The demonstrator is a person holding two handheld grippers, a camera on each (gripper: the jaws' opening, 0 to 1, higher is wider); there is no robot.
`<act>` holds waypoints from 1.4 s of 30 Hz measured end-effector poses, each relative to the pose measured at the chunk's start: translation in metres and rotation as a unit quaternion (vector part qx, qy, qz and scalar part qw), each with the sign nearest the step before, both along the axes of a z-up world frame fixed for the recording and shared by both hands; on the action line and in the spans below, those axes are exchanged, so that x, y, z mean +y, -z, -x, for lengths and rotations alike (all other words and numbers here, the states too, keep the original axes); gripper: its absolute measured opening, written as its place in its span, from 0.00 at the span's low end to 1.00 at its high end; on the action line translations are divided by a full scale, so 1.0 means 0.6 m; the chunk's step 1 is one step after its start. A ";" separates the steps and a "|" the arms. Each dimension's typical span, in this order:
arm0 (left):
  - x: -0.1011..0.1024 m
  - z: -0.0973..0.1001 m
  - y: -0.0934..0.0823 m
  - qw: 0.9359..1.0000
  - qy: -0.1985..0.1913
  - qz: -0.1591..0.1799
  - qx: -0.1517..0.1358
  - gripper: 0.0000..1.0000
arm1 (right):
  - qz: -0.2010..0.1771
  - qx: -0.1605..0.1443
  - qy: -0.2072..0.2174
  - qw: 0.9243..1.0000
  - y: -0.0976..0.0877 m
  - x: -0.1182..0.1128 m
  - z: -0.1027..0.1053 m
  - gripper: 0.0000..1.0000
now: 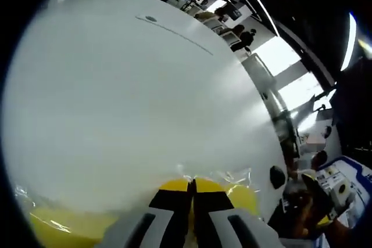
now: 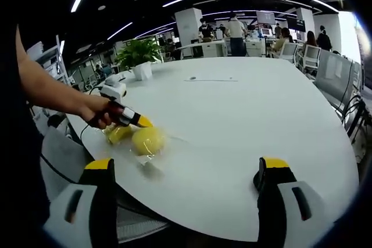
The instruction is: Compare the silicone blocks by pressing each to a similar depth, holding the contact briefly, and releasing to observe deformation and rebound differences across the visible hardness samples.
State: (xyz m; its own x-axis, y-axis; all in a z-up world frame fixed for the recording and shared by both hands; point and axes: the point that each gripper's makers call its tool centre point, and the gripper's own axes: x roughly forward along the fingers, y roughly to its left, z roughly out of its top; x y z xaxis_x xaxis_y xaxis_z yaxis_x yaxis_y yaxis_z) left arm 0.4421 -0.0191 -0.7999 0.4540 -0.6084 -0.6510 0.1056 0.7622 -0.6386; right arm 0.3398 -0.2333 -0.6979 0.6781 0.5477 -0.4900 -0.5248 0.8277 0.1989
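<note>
Yellow silicone blocks [image 2: 145,140] in clear wrap; left tool [image 1: 192,189] closed, pressing.

Closed left tongs [image 1: 192,193] press a yellow silicone block [image 1: 232,193] on the white table [image 1: 133,108].

We see two yellow silicone blocks [image 2: 135,138] lying side by side near the edge of the white table [image 2: 244,126], a rounder, larger one [image 2: 147,140] and a smaller one [image 2: 118,134] beside it. Both appear to sit in clear, crinkled plastic wrapping [image 1: 232,176]. In the left gripper view they show as yellow masses low against the tabletop, though blur hides their exact shape.
</note>
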 end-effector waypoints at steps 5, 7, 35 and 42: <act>-0.001 0.005 -0.010 1.000 -0.013 0.012 0.010 0.00 | 0.000 0.002 0.000 1.000 0.001 0.001 0.001 0.96; -0.002 0.005 -0.013 1.000 -0.018 0.016 0.011 0.00 | 0.001 0.002 -0.001 1.000 0.002 0.001 0.001 0.96; -0.023 0.000 -0.174 0.980 0.073 0.014 -0.186 0.00 | 0.000 -0.005 -0.002 1.000 -0.004 0.013 -0.004 0.96; -0.011 -0.004 -0.220 0.969 0.068 0.004 -0.239 0.00 | -0.002 -0.009 -0.007 1.000 -0.009 0.021 -0.008 0.96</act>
State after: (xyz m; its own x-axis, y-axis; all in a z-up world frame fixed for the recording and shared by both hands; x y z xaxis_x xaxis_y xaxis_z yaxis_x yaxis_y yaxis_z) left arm 0.4447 -0.0258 -0.6681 0.6177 -0.6879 -0.3811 0.4894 0.7156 -0.4984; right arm 0.3445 -0.2205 -0.6925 0.6785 0.5600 -0.4755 -0.5402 0.8190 0.1936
